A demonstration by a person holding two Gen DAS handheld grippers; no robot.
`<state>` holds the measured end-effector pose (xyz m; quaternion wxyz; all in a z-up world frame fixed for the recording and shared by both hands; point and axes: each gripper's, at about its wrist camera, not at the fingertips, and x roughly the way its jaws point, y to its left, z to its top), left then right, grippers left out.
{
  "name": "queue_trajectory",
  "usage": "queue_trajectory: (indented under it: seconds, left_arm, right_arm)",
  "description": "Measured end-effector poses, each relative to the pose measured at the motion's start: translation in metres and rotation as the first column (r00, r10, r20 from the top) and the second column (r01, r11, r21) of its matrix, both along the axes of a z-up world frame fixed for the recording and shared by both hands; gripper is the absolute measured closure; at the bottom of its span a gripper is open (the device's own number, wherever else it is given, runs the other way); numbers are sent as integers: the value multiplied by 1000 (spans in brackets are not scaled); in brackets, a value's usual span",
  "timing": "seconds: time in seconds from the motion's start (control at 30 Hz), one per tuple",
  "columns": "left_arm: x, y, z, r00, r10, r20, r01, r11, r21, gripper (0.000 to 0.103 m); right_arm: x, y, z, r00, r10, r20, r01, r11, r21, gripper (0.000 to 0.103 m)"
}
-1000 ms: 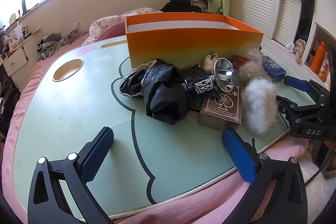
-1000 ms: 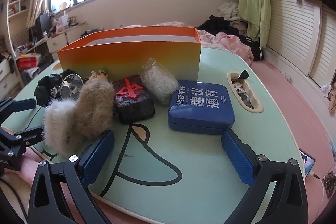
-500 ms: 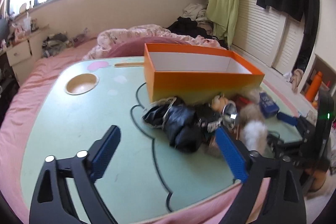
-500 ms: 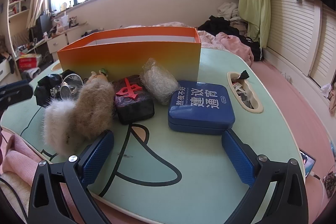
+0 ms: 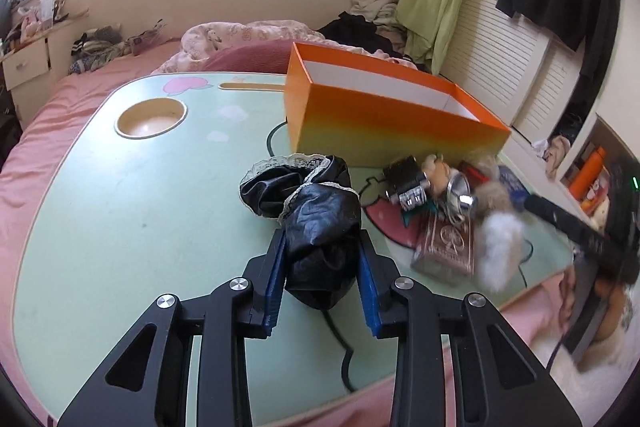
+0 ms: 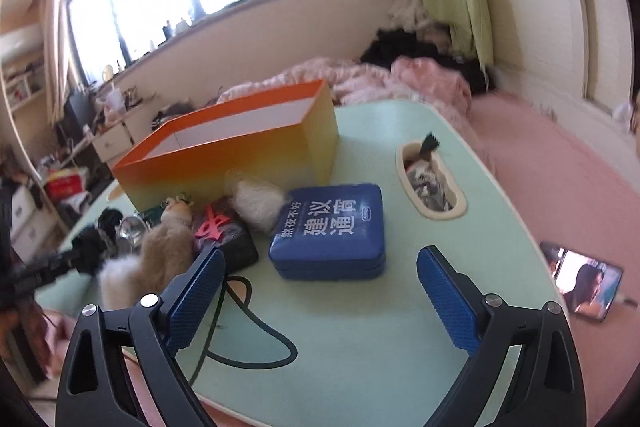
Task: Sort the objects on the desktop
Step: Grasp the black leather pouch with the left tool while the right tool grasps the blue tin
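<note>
Left wrist view: your left gripper [image 5: 322, 267] is closing its jaws, pads against the black crumpled bag [image 5: 316, 223]; orange box [image 5: 384, 123] sits at one o'clock.

Right wrist view: your right gripper [image 6: 320, 291] stands wide, empty; blue case [image 6: 328, 231] at twelve o'clock.

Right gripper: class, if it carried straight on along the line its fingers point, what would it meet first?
Most likely the blue case with white lettering, lying on the green table just ahead of the open right gripper and roughly centred between its fingers. Only bare tabletop lies before it, though depth is uncertain.
</note>
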<state>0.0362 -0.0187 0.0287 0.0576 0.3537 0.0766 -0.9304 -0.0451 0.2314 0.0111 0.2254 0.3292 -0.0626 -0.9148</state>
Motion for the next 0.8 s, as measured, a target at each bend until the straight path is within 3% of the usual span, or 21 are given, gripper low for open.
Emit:
queue_trajectory:
  seconds: [0.1, 0.13, 0.23, 0.37, 0.4, 0.47, 0.5, 0.53, 0.6, 0.8]
  left_arm:
    - [-1, 3, 5, 999, 26, -18, -26, 999, -32, 32]
    - [-2, 3, 7, 999, 29, -30, -30, 999, -34, 29]
    - [-10, 2, 13, 999, 24, -31, -24, 999, -24, 29]
    - [-31, 0, 7, 997, 55, 48, -54, 998, -21, 29]
    - [-36, -4, 3, 996, 52, 67, -53, 999, 10, 31]
    - [-34, -5, -1, 997, 53, 48, -54, 998, 19, 51]
    - [-32, -4, -3, 998, 54, 44, -55, 998, 5, 62]
    - [-30, -4, -4, 998, 48, 36, -47, 999, -10, 63]
    - [-24, -5, -3, 999, 35, 31, -34, 999, -8, 66]
    - [-2, -5, 22, 999, 6, -47, -6, 1000, 11, 67]
  right_arm:
    - [-5, 1, 9, 996, -76, -39, 78, 995, 68, 6]
    - [-9, -1, 10, 997, -72, -14, 73, 994, 80, 6]
    - [-26, -17, 6, 995, -20, 93, 4, 986, 167, 6]
    - [-35, -35, 1, 994, -22, 107, -5, 968, 251, 6]
    - [-35, -37, -1, 993, -28, 114, -4, 963, 268, 6]
    - [-38, -40, -2, 994, -30, 109, -2, 959, 285, 11]
    - [-37, -38, -3, 994, -28, 102, -2, 960, 280, 20]
    - [-35, -35, -2, 996, -22, 85, -2, 962, 273, 37]
    - [-29, -27, -3, 997, -23, 73, 3, 965, 261, 37]
    - [-21, 5, 11, 998, 12, 57, -18, 994, 111, 37]
